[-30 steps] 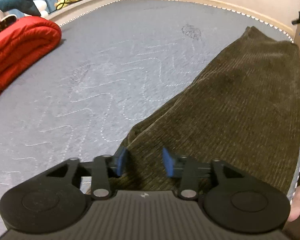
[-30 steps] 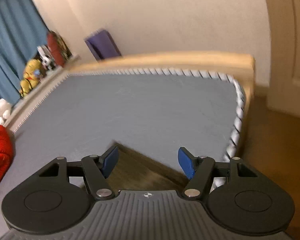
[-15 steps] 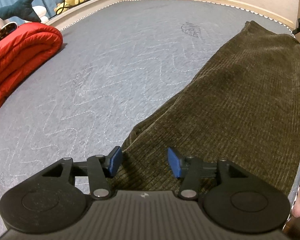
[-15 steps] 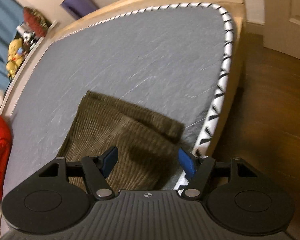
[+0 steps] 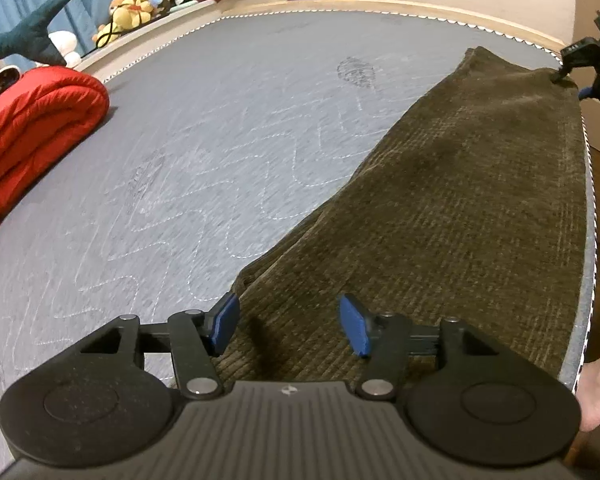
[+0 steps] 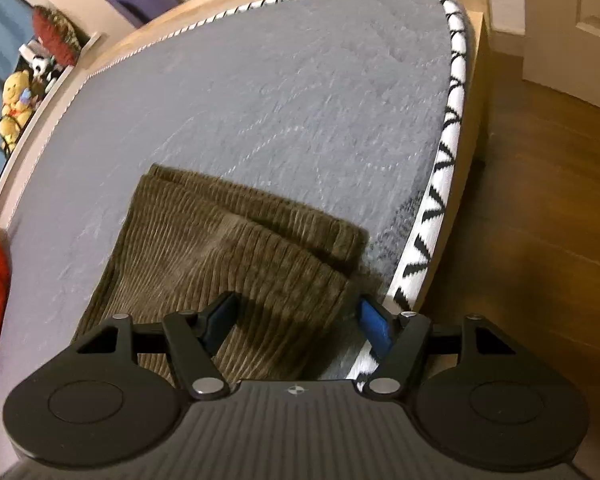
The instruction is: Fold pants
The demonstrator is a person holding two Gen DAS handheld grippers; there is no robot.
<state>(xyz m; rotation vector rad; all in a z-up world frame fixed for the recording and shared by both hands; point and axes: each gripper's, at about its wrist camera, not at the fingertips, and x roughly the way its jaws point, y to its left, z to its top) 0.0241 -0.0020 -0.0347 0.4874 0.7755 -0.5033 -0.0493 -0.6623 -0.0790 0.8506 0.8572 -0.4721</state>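
Dark olive corduroy pants point(image 5: 452, 216) lie flat along the right edge of the grey quilted mattress point(image 5: 204, 152), legs stacked. My left gripper point(image 5: 288, 326) is open, low over the near end of the pants, empty. My right gripper point(image 6: 298, 320) is open just above the far hem end of the pants point(image 6: 228, 248), near the mattress corner, empty. The right gripper also shows at the far right of the left wrist view point(image 5: 588, 60), at the hem corner.
A folded red blanket point(image 5: 32, 120) lies at the left of the mattress. Stuffed toys point(image 5: 140, 4) sit on a ledge by blue curtains. The wooden bed frame point(image 6: 476, 92) and wooden floor point(image 6: 540, 200) lie to the right. A bare foot point(image 5: 598, 392) is at the bed's edge.
The right gripper has tilted down and lowered over the pants' hem end. The left gripper's jaws have opened wider over the near end.
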